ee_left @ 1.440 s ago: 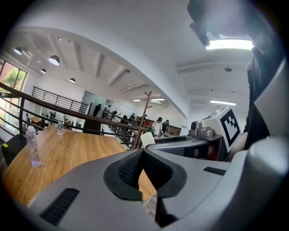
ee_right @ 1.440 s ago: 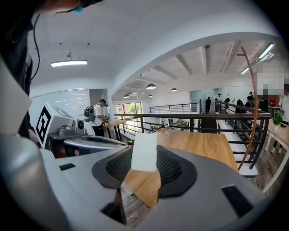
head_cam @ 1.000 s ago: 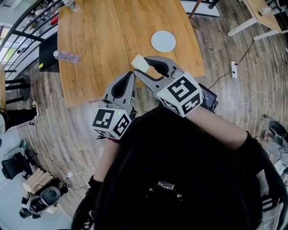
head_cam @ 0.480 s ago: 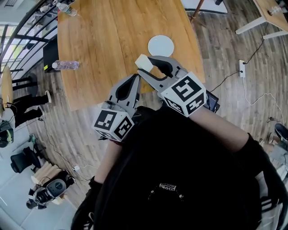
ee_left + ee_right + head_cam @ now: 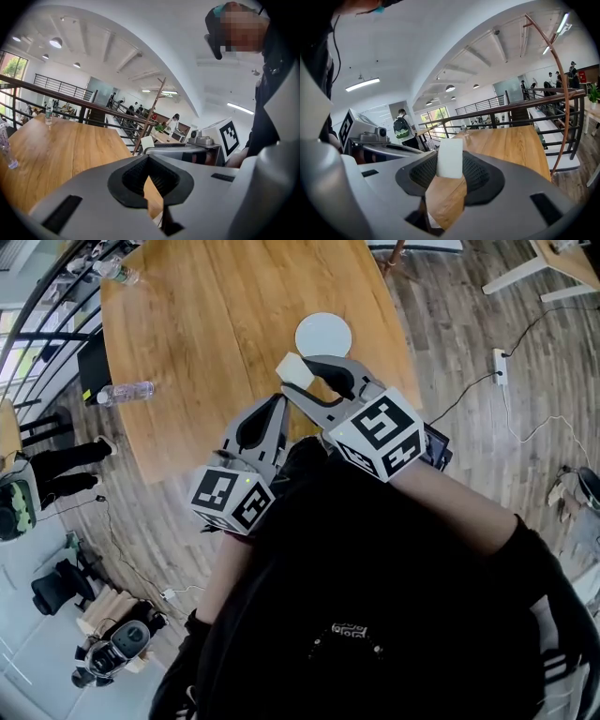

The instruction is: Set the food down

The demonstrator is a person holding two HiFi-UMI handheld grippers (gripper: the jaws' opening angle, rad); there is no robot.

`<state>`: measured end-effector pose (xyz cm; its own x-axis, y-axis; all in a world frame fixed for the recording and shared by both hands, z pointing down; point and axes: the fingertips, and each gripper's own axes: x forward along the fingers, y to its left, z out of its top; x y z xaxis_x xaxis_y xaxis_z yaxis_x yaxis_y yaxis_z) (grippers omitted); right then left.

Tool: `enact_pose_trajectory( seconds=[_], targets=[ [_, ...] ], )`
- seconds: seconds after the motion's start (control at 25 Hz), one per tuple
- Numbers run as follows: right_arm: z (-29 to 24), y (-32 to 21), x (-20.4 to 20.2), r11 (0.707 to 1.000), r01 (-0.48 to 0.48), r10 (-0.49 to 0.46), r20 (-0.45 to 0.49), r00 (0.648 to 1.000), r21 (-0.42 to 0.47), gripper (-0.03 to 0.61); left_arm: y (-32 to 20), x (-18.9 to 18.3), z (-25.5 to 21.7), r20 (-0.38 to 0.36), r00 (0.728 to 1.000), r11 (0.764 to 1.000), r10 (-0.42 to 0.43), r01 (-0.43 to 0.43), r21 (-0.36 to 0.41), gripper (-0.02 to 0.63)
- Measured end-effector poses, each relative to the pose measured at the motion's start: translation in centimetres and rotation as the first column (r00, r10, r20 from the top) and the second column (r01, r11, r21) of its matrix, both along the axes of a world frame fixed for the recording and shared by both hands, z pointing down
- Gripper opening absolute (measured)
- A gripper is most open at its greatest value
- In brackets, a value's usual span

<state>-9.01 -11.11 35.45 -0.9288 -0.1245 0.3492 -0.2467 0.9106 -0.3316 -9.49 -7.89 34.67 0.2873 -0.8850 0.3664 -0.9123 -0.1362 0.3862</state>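
Observation:
A pale cream block of food [image 5: 292,368] sits between the tips of my right gripper [image 5: 298,376], which is shut on it in the air above the near part of the wooden table [image 5: 216,324]. In the right gripper view the food [image 5: 450,157] stands upright in the right gripper [image 5: 450,161]. A round white plate [image 5: 323,335] lies on the table just beyond the food. My left gripper [image 5: 278,401] hangs beside and slightly behind the right one, shut with nothing in it. In the left gripper view the left gripper [image 5: 149,160] has its tips touching.
One water bottle [image 5: 125,392] lies near the table's left edge and another [image 5: 111,270] sits at its far left corner. A black railing [image 5: 37,306] runs along the left. Cables and a power strip [image 5: 498,360] lie on the floor at right. People stand beyond the railing.
Both grippers have moved forward over the table together, so the food is now closer to the white plate. The grip on the food is unchanged.

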Motion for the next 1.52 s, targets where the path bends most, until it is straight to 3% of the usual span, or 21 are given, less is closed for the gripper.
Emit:
enact_pose_trajectory(
  seconds=[0.44,0.6,1.16,1.52],
  targets=[
    [-3.1,-3.4,-3.4,0.991,-0.08,0.08,0.001,0.997,0.109,0.175,-3.5,-3.7,-2.8,0.02,0.995,0.99,0.099,-0.101,0.101,0.002],
    [-3.5,-4.1,-3.4,0.985,-0.098,0.1,-0.007,0.995,0.141,0.175,-4.7,-5.3,-3.7,0.042,0.998,0.989,0.056,-0.061,0.134,0.003],
    [-3.2,-4.7,-2.7,0.982,-0.116,0.121,-0.021,0.992,0.151,0.175,-5.7,-4.4,-2.1,0.081,0.991,0.991,0.109,-0.115,0.069,0.002],
    [-2.5,-5.0,-3.4,0.985,-0.11,0.115,-0.033,0.993,0.134,0.175,-6.1,-4.8,-1.6,0.055,0.991,0.99,0.121,-0.124,0.065,0.002]
  ],
)
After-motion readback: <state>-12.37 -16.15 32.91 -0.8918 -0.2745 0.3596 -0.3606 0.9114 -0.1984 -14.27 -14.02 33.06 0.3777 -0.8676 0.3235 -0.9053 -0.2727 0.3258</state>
